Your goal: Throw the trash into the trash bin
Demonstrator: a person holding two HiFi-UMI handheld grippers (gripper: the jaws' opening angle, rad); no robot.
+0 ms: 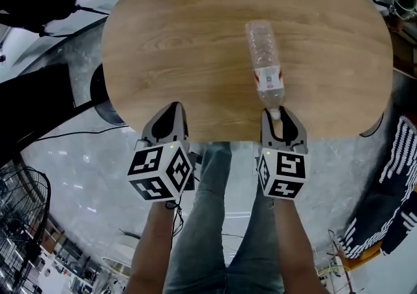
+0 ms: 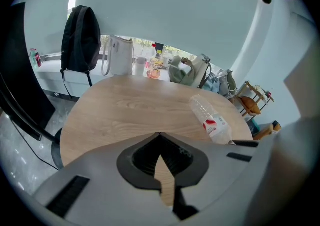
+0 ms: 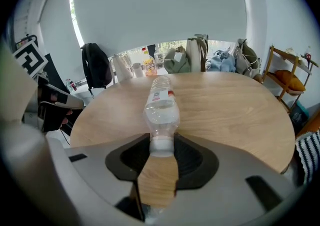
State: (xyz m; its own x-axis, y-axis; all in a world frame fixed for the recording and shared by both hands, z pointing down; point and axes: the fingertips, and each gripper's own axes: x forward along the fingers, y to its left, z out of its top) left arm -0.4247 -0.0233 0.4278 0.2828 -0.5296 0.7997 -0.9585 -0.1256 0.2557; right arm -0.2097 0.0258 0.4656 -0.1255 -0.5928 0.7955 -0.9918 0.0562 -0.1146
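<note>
Bottle (image 1: pixel 264 64): clear crumpled plastic, with a red-and-white label and a white cap. It lies on its side on the right half of the table, cap end towards the person and base pointing away.
Table (image 1: pixel 182 38): oval light-wood top. The bottle is the only thing on it that the head view shows.
Right gripper (image 1: pixel 281 117): a grey two-jaw tool with a black-and-white marker cube (image 1: pixel 283 174) on its back, held at the table's near edge and pointing down and forward. In the right gripper view the right gripper (image 3: pixel 162 142) has its jaws clamped on the cap and neck of the bottle (image 3: pixel 161 104), one dark pad on each side. The body of the bottle runs straight away over the wood.
Left gripper (image 1: pixel 173 107): a grey tool of the same build with its own marker cube (image 1: pixel 159 172), at the near edge, well to the left of the bottle. In the left gripper view the left gripper (image 2: pixel 160 134) has its jaw tips together with nothing between them. The bottle (image 2: pixel 210 119) lies off to the right there.
Person: legs in blue jeans (image 1: pixel 215 221) below the table edge, between the two forearms.
Background: a black backpack (image 2: pixel 80 34) and a white tote bag (image 2: pixel 120 54) stand beyond the far side of the table, with a wooden shelf (image 3: pixel 285 74) at the right.
</note>
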